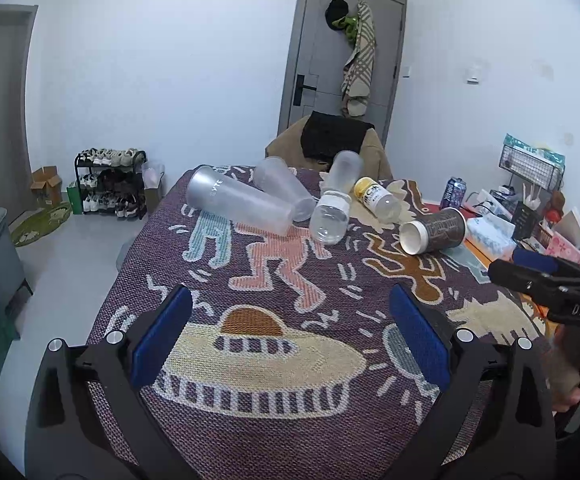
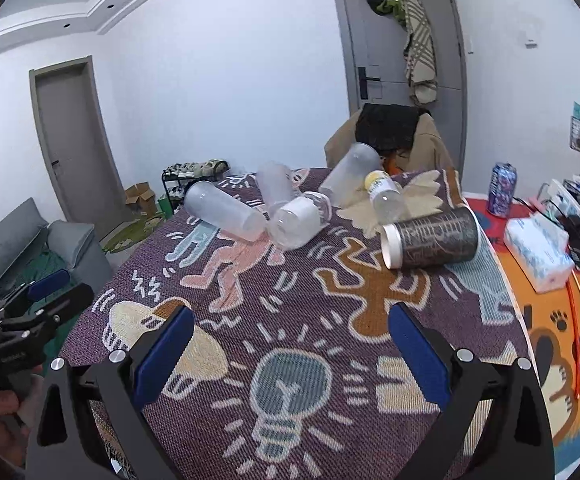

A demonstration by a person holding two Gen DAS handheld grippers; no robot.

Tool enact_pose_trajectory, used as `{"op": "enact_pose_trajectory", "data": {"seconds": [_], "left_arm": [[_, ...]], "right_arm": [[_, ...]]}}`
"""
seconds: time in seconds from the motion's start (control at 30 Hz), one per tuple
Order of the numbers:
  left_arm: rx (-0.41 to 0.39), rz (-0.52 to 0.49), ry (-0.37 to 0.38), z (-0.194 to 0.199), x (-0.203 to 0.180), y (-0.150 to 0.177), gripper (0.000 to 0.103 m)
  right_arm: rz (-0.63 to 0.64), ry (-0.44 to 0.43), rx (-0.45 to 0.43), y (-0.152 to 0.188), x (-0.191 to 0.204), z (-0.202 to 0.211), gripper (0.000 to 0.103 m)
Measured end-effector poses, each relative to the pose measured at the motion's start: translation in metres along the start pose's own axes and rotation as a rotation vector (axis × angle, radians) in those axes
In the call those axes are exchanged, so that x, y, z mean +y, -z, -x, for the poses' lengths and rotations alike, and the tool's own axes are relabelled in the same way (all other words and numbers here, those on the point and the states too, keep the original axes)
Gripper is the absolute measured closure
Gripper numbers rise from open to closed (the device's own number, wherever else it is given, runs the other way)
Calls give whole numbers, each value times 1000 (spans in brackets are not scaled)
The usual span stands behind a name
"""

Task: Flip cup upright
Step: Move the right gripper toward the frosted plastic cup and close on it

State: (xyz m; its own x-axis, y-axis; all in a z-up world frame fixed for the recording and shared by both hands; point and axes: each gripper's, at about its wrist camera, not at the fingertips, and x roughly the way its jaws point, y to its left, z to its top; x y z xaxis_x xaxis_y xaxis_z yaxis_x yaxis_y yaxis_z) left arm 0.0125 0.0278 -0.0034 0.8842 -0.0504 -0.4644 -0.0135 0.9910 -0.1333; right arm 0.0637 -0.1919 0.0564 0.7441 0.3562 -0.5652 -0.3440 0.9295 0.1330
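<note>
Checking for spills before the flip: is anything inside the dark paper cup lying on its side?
The dark paper cup shows a white interior at its open mouth, with nothing visible near the rim. Its deeper end is hidden.

The table (image 1: pixel 138 280) is covered by a purple woven cloth (image 1: pixel 329 420) with cartoon figures. At its far end five containers lie on their sides: a frosted cup (image 1: pixel 240 202) at left, a second frosted cup (image 1: pixel 284 188) touching it, a clear jar (image 1: pixel 329 218), a third frosted cup (image 1: pixel 343 170) behind, and a yellow-capped bottle (image 1: pixel 377 196). A dark paper cup (image 1: pixel 433 230) lies on its side at right. Further right stand a tissue box (image 2: pixel 537 254) and a can (image 2: pixel 501 188).
</note>
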Motion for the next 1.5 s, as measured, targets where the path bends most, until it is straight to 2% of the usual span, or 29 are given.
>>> {"op": "enact_pose_trajectory", "data": {"seconds": [0.33,0.67,0.87,1.1,1.17,1.5], "left_arm": [[-6,71,-48,-20,42,-15,5],[-1,144,-94,-41,80,-21,6],[8,196,-127,-59,100,-23,6],[22,275,-173,-74,127,-21,6],[27,293,-179,-79,133,-20,6],[57,342,-208,-104,150,-15,6]], "right_arm": [[91,-15,61,-43,15,-46,8],[124,-51,141,-82,24,-113,15],[137,-67,206,-105,26,-165,22],[150,-56,281,-128,30,-232,24],[149,-59,308,-132,31,-251,29],[197,-18,379,-158,45,-340,30]]}}
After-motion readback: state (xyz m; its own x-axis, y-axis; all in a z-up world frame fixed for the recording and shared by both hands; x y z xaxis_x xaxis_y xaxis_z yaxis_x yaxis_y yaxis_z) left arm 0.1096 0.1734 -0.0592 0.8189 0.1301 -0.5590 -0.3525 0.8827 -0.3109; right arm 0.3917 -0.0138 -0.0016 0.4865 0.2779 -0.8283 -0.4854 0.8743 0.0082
